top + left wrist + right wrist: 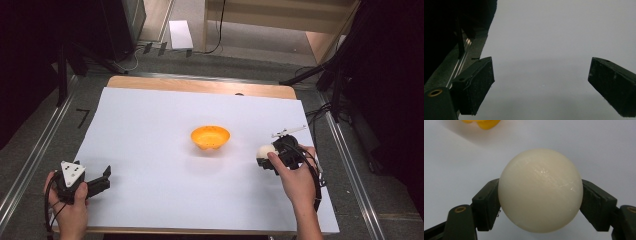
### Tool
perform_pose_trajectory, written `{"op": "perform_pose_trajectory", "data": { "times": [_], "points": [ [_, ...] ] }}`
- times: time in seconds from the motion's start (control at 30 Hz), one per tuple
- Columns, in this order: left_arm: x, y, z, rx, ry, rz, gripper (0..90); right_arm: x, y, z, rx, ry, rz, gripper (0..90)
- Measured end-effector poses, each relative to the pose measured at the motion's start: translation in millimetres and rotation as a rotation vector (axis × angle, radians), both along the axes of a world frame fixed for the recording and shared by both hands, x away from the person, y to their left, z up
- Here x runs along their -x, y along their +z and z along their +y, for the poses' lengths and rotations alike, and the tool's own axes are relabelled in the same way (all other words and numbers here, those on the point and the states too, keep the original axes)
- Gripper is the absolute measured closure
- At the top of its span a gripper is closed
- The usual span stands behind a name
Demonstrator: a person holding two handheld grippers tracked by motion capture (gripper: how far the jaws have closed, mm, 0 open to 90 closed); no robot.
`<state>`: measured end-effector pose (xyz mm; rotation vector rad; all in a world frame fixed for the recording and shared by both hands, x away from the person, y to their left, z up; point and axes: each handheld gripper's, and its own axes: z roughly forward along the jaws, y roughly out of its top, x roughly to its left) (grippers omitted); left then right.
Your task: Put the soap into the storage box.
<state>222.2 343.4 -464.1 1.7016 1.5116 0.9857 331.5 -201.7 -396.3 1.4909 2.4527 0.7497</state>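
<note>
Cream ball (540, 190) clamped between the right gripper (267, 159) pads.
The left gripper (102, 180), jaws apart, is held near the white sheet's (165, 165) front-left edge; bare sheet separates ball and orange bowl (210, 136).

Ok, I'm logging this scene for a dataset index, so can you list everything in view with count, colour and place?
ball: one, cream white, clamped between the right gripper's jaws, right of the bowl
bowl: one, orange, upright near the middle of the sheet
sheet: one, white, covering most of the table
table: one, light wood, far edge showing beyond the sheet
flat box: one, white, on the floor beyond the table
left gripper: one, black with a grey plate, jaws apart and empty, near left corner of the sheet
right gripper: one, black, at the right side of the sheet
hands: two, one on each gripper
</note>
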Motion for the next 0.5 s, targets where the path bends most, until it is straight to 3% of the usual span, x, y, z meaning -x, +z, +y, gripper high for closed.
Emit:
{"op": "perform_pose_trajectory", "data": {
  "times": [0.5],
  "points": [
    [-0.5, 0.0, -0.1, -0.001, 0.001, 0.006, 6.9, -18.6, 15.7, 25.1, -0.001, 0.045, -0.012, 24.7]
  ]
}}
